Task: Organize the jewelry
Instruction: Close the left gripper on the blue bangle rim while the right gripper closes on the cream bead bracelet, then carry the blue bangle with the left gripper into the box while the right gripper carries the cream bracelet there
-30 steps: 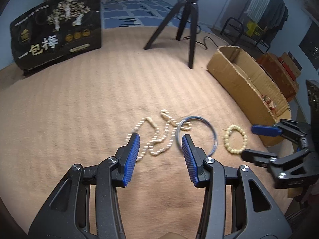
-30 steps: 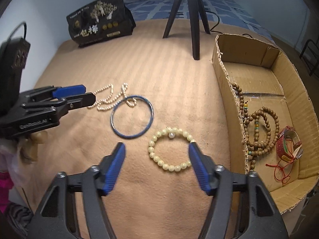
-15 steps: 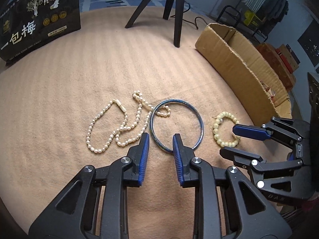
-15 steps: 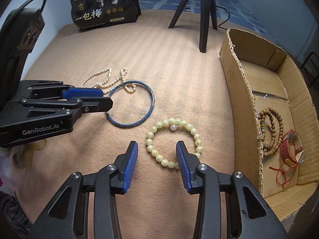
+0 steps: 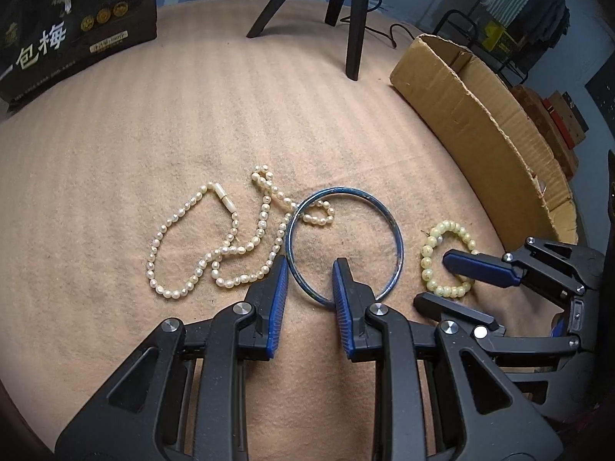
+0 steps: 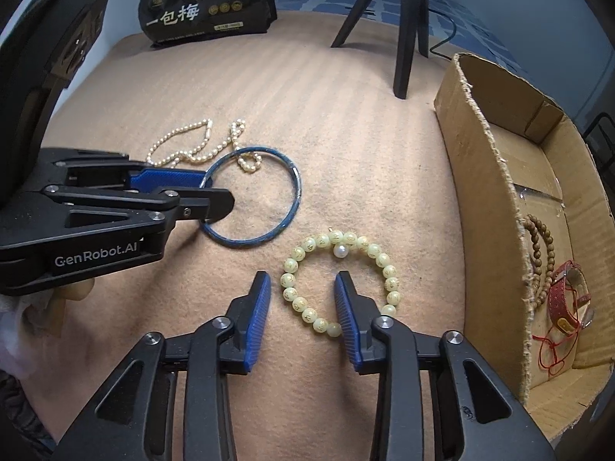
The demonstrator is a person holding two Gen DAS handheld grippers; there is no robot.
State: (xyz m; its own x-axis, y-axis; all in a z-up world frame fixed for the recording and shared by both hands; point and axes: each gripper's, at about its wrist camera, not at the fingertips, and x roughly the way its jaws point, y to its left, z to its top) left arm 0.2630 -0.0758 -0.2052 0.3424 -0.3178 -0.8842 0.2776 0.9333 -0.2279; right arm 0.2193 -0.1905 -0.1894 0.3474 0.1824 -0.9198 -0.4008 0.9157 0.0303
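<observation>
A blue bangle [image 5: 388, 219] lies on the tan blanket; its near rim sits between the fingers of my left gripper [image 5: 310, 265], which is open. The bangle also shows in the right wrist view [image 6: 294, 188]. A pearl necklace [image 5: 215, 246] lies left of it, one end inside the bangle. A pale green bead bracelet [image 6: 369, 249] lies to the right; its near left arc sits between the fingers of my right gripper [image 6: 301, 280], which is open. A cardboard box [image 6: 480, 176] at the right holds brown beads [image 6: 540, 246] and a red strap [image 6: 563, 299].
A black tripod [image 5: 351, 19] stands on the blanket behind the jewelry. A black printed bag [image 5: 69, 27] stands at the back left. The box wall [image 5: 472, 115] rises close to the right of the green bracelet.
Both grippers have come down and forward onto the jewelry and narrowed from wide open. The left now straddles the bangle's rim, the right straddles the green bracelet's beads.
</observation>
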